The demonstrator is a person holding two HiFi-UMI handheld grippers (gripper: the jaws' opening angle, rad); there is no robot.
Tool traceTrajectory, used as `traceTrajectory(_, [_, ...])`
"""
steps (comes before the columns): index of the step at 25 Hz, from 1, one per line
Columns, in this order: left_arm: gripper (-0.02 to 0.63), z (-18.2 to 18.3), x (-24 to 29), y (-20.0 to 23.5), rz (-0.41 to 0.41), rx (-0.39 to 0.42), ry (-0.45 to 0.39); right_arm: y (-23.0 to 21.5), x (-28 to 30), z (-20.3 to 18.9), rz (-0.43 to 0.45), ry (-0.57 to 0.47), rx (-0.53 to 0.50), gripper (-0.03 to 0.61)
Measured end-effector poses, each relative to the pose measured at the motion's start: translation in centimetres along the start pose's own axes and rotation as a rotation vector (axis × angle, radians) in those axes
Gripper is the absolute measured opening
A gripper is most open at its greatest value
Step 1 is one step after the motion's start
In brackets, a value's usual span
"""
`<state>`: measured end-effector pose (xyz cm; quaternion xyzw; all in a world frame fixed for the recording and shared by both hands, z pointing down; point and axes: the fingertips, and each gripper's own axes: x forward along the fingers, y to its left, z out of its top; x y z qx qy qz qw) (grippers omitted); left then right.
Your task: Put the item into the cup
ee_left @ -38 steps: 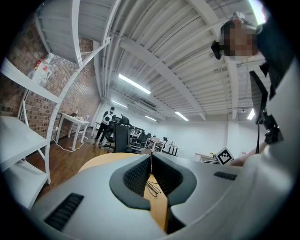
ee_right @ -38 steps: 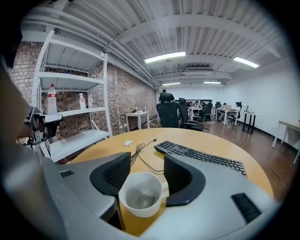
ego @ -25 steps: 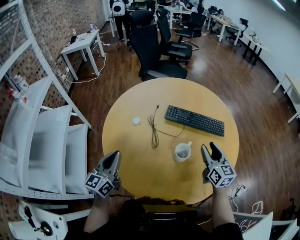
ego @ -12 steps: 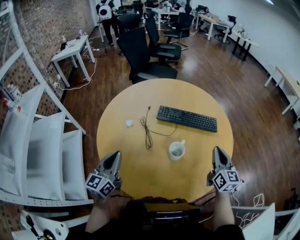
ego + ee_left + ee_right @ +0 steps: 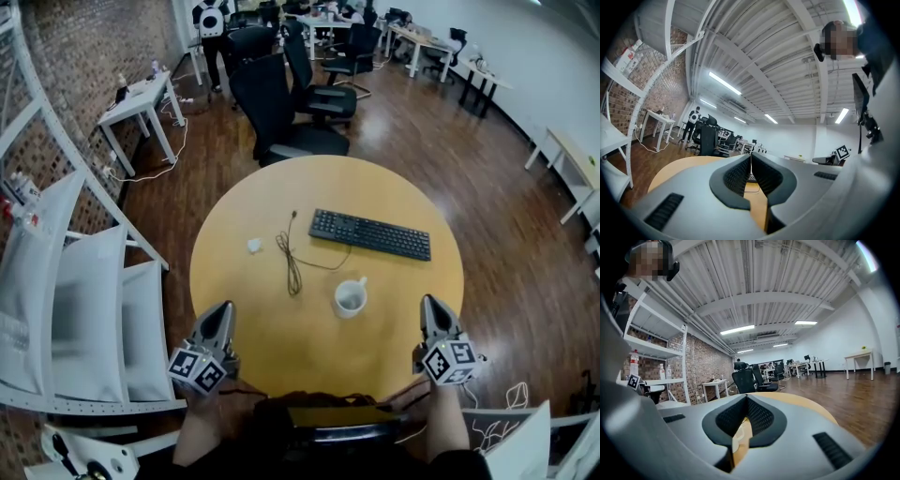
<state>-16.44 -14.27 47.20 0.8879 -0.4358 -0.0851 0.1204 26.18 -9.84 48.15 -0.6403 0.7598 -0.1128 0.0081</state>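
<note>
- Left gripper: jaws closed, empty, at the round tabletop's near edge.
- Right gripper: jaws closed, empty, right of the cup.
- Small white item: on the tabletop, left of a cable, well apart from the cup.
- Keyboard: beyond the cup.

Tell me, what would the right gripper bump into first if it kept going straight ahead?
Probably the keyboard, near its right end; the cup sits left of that line. Height is unclear; it might pass above.
</note>
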Motion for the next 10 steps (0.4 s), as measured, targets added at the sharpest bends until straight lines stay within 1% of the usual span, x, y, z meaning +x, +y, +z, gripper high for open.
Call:
traceTrajectory(4, [0.002,0.0,-0.8,0.7,0.024,0.005,-0.004,0.2,0.1,-0.5,0.022,0.006,0.000,0.009])
traceTrajectory(7, [0.002,0.3,-1.3,1.5,0.050,0.008,-0.013,0.8,0.2,0.2,0.010,0.014,-0.019,0.009])
traceTrajectory(10, [0.002,0.8,-1.6,2.3,0.071,0.017,-0.021,0.7,0.6,0.1,0.015,0.021,-0.028,0.009])
